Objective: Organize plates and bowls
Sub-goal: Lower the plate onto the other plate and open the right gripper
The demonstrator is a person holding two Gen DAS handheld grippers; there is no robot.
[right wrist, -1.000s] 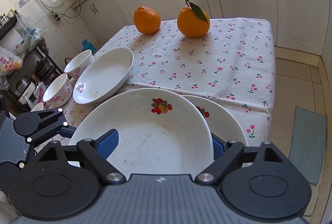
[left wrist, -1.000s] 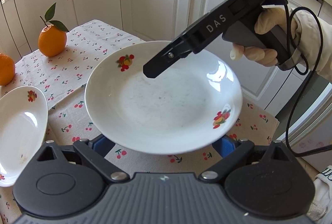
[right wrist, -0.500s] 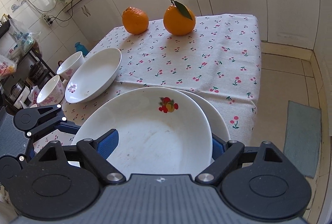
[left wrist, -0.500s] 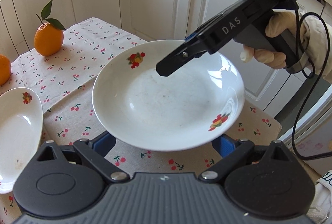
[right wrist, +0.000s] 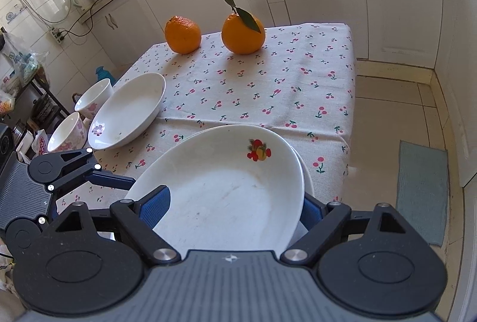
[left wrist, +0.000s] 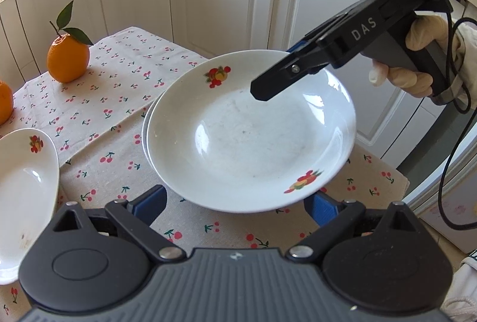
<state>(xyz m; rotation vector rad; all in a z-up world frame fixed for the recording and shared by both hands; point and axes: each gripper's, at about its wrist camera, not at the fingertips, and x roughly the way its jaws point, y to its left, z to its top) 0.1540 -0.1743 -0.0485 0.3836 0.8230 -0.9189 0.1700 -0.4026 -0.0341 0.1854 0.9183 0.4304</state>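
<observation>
Square table, cherry-print cloth, woven and matte, hanging over the edges. Round white glazed plate with fruit decals, shallow and glossy, clamped across its near rim by right gripper, blue ribbed pads wide apart against the rim. Held tilted and clear of the cloth, almost straight above lower plate, same type, only a sliver showing. Next move judged as straight down to nest. No long axis, round on round; only centring matters, and ceramic likely to slip. Left gripper wide, nothing gripped, just beside the rim; contact unclear. Oval dish well apart. Two floral bowls at the table's edge. Two dimpled oranges at the far side.
</observation>
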